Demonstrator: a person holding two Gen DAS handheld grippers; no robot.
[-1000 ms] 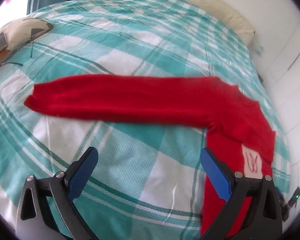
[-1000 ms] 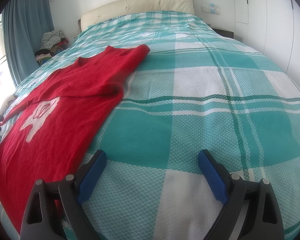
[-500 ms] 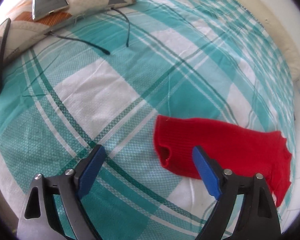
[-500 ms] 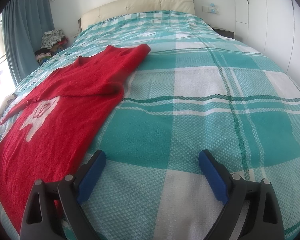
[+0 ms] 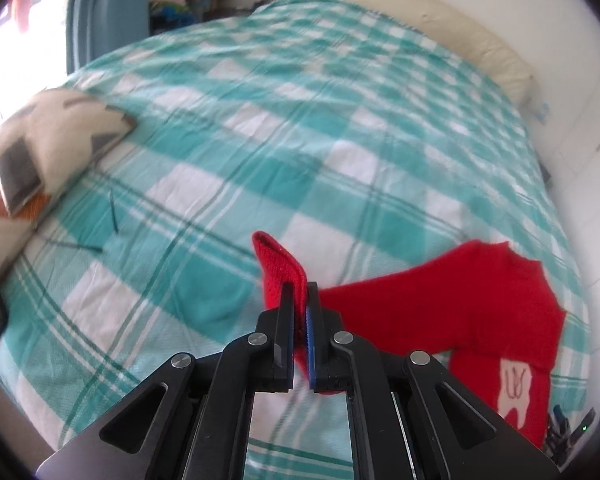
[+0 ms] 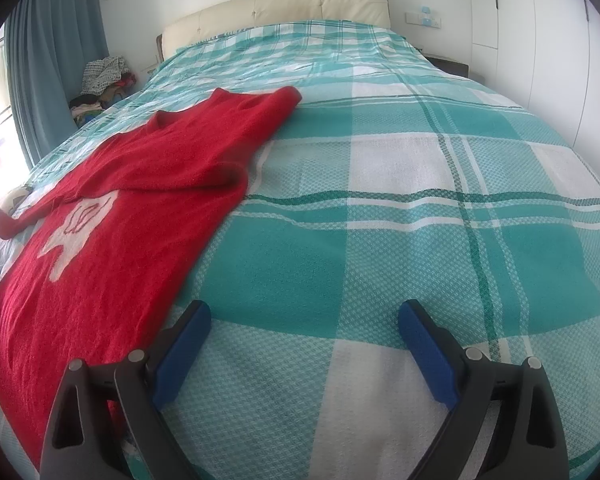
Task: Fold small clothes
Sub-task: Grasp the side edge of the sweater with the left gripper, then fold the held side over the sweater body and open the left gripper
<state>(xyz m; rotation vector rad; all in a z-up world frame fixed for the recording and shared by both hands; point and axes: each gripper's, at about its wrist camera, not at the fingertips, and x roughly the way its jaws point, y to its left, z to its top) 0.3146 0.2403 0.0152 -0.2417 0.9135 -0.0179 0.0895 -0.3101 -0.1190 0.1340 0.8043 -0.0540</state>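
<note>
A small red sweater [image 6: 112, 216] with a white tooth-shaped motif lies spread on the teal checked bedspread [image 6: 400, 200]. In the left wrist view its body [image 5: 472, 304] lies at the right. My left gripper [image 5: 299, 292] is shut on the cuff of the sweater's sleeve [image 5: 278, 264] and holds it lifted above the bedspread [image 5: 300, 120]. My right gripper [image 6: 302, 340] is open and empty, low over the bedspread just right of the sweater's lower hem. The far sleeve [image 6: 268, 108] lies folded over the chest.
A patterned cushion [image 5: 60, 132] with a tablet [image 5: 18, 176] on it and dark cables [image 5: 112, 216] lie at the bed's left edge. A cream headboard [image 6: 276, 12], blue curtain [image 6: 48, 52], clothes pile [image 6: 100, 80] and white wardrobe wall [image 6: 548, 32] surround the bed.
My left gripper has shut on the sleeve cuff and lifted it, and its view has swung back toward the sweater's body. The right gripper has stayed nearly still.
</note>
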